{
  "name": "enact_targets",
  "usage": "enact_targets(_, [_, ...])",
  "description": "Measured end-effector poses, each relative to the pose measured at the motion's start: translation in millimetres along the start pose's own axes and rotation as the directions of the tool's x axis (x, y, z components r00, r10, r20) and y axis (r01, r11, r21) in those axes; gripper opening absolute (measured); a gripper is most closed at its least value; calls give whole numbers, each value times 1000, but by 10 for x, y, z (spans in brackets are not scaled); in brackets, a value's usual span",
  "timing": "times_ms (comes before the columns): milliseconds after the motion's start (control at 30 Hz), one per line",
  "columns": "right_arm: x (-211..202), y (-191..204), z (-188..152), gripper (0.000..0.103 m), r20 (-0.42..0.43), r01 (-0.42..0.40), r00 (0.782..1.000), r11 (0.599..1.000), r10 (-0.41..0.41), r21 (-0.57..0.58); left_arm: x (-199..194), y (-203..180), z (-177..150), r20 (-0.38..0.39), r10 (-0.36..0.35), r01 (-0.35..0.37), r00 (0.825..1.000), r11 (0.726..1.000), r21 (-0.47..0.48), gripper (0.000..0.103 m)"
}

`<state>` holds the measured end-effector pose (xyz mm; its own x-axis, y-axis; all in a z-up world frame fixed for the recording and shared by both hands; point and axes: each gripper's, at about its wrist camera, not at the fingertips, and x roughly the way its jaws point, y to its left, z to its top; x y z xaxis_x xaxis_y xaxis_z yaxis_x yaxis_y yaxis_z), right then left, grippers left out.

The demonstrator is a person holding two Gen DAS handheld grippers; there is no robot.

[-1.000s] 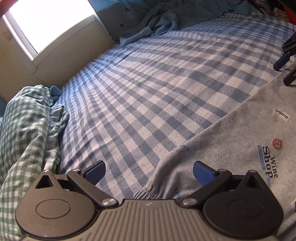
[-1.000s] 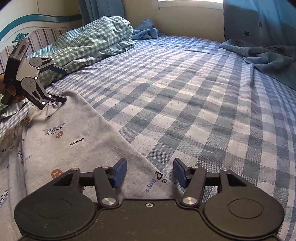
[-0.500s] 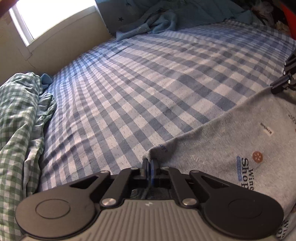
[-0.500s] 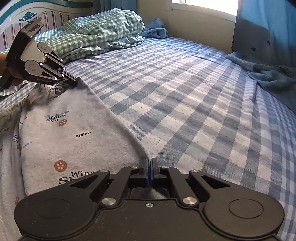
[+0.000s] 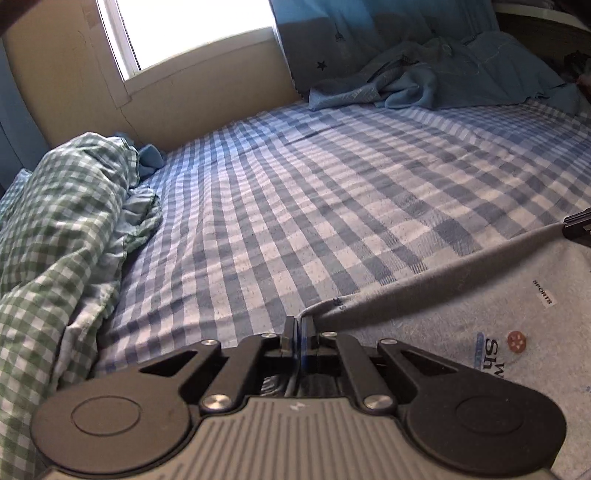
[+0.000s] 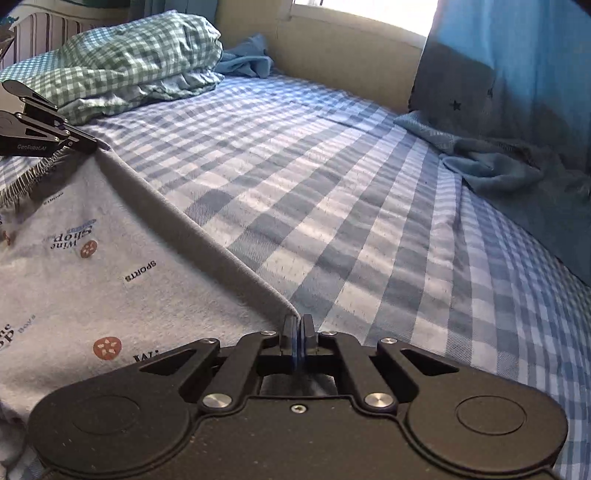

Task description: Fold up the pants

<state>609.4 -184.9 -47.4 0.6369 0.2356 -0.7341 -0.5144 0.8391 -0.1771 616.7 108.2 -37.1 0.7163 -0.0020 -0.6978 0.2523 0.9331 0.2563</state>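
Observation:
Grey printed pants lie on a blue checked bed sheet. My left gripper is shut on one corner of the pants' far edge. My right gripper is shut on the other corner of that edge. The edge is lifted off the sheet and stretched taut between the two grippers. In the right wrist view the pants spread to the left, and the left gripper shows at the far end. The right gripper's tip shows at the right edge of the left wrist view.
A green checked pillow or quilt is bunched at the head of the bed. A blue blanket lies crumpled by the wall under a window. A blue curtain hangs at the right.
Both grippers closed on the pants' edge from open a second ago. Since then they have lifted the edge, which now stands up taut above the sheet.

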Motion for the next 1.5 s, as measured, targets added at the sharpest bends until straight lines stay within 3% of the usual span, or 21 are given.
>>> enact_targets(67, [-6,0,-30,6,17,-11,1000,1000,11,11,59,12,-36,-8,-9,9,1000,1000,-9,7])
enact_targets(133, [-61,-114,-41,22,38,-54,998,996,51,68,63,51,-65,-13,-25,24,1000,999,-21,19])
enact_targets(200, [-114,-195,-51,45,52,-96,995,991,91,91,25,76,-80,4,-39,39,999,999,-13,71])
enact_targets(267, [-124,-237,-52,49,48,-105,994,991,102,86,6,94,-86,19,-31,31,999,1000,1,83])
enact_targets(367, [-96,-284,-82,50,41,-121,992,986,117,111,79,91,-66,-22,-38,38,999,999,2,81])
enact_targets(433, [-51,-286,-109,49,29,-133,991,982,130,136,129,94,-62,-52,-56,55,997,998,-14,69])
enact_targets(467, [-33,-283,-121,47,24,-135,991,980,133,146,141,93,-57,-61,-70,69,996,997,-24,49])
enact_targets(500, [-32,-276,-124,35,27,-136,991,979,134,152,152,95,-51,-70,-86,84,994,996,-40,28])
enact_targets(533, [-42,-266,-123,24,32,-141,990,978,138,156,152,94,-42,-77,-93,89,993,994,-57,19])
enact_targets(567, [-61,-236,-119,2,33,-132,991,979,129,156,144,80,-33,-82,-90,85,993,994,-64,10])
enact_targets(600, [-81,-195,-111,1,32,-118,993,982,114,147,118,56,-20,-86,-77,72,993,996,-61,6])
enact_targets(700, [-237,-12,-108,1,61,-55,997,996,50,69,-74,-14,7,-42,-40,39,998,999,-23,4])
enact_targets(833, [-715,162,-162,1,164,-7,986,1000,2,30,-505,-10,-11,45,-30,30,999,999,11,3])
enact_targets(967, [-1316,435,-308,1,244,29,970,999,-20,-35,-1077,18,-191,172,-53,41,984,996,74,3])
enact_targets(1067, [-1758,722,-488,1,288,66,957,992,-33,-105,-1477,6,-432,242,-84,55,967,991,125,3])
enact_targets(1267, [-2482,1446,-990,0,322,137,946,955,-47,-263,-1985,-92,-1031,297,-97,43,950,982,184,3])
enact_targets(1500, [-2623,2300,-1708,0,307,239,944,888,-118,-393,-2198,-323,-1839,333,-109,16,937,963,268,3])
